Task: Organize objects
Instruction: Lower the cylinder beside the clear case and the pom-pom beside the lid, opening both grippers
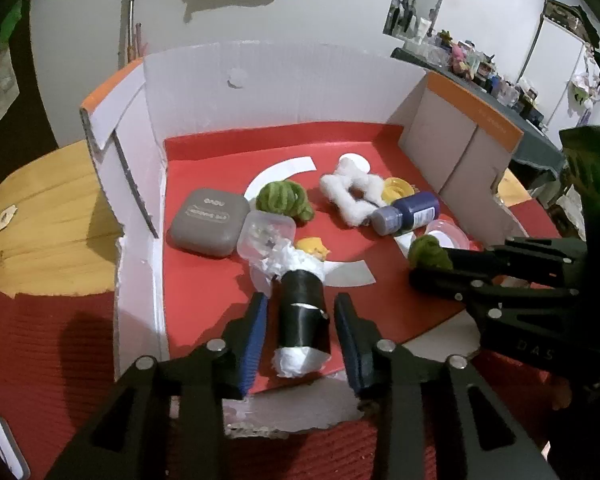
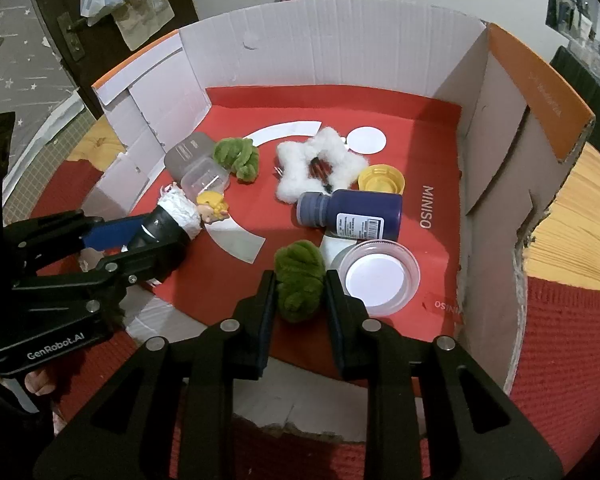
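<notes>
L gripper [image 1: 300, 320] fingers apart, straddling black roll [image 1: 304, 312] w/ white stuffing, box [image 1: 284, 80] floor at 6 o'clock, R gripper [image 2: 300, 292] clamped on green fuzzy ball [image 2: 300, 280], blue bottle [image 2: 356, 214] at 1 o'clock of it, clear lid [image 2: 380, 276] at 3 o'clock.

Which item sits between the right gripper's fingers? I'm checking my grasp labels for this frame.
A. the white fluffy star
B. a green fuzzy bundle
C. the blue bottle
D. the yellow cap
B: in the right wrist view the right gripper has its fingers closed against a green fuzzy bundle, while the blue bottle lies apart on the red liner.
</notes>
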`<state>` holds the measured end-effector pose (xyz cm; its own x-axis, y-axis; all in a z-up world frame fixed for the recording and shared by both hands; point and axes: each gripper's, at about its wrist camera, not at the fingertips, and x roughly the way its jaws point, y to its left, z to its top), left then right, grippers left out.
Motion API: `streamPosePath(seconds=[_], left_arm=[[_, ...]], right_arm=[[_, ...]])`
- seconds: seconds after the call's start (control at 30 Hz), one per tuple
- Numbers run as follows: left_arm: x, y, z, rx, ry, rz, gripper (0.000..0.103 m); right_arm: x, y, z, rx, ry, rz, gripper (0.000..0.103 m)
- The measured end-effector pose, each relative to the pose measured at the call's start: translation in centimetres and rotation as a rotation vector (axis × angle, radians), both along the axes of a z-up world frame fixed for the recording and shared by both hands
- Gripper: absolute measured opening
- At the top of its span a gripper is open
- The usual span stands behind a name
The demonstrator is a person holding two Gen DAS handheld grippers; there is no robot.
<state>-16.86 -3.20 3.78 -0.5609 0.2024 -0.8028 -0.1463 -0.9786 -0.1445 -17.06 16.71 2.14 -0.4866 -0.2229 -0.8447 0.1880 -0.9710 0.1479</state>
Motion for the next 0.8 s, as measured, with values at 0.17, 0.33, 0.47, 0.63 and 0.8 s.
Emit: streamPosePath(seconds=[0.17, 0.33, 0.47, 0.63, 0.8], left_arm=[[0.3, -0.1, 0.3, -0.003, 0.021, 0.008, 0.050], [0.8, -0.1, 0.7, -0.006, 0.040, 0.015, 0.055], [1.3, -0.2, 1.0, -0.008, 0.058, 0.028, 0.061], [1.7, -0.5, 1.3, -0.009, 0.068, 0.040, 0.066], [2.4, -0.7, 1.6, -0.013, 0.084, 0.064, 0.071]], right_arm=[[0.4, -0.1, 0.3, -0.006, 0.014, 0.000, 0.023], [1.0, -0.3, 0.7, -0.009, 0.027, -0.002, 0.024], [1.3, -0.4, 0.8, -0.006, 0.035, -0.006, 0.025], [1.6, -0.4, 1.0, -0.003, 0.044, -0.009, 0.025], [2.1, -0.4, 1.3, -0.006, 0.060, -0.018, 0.026]])
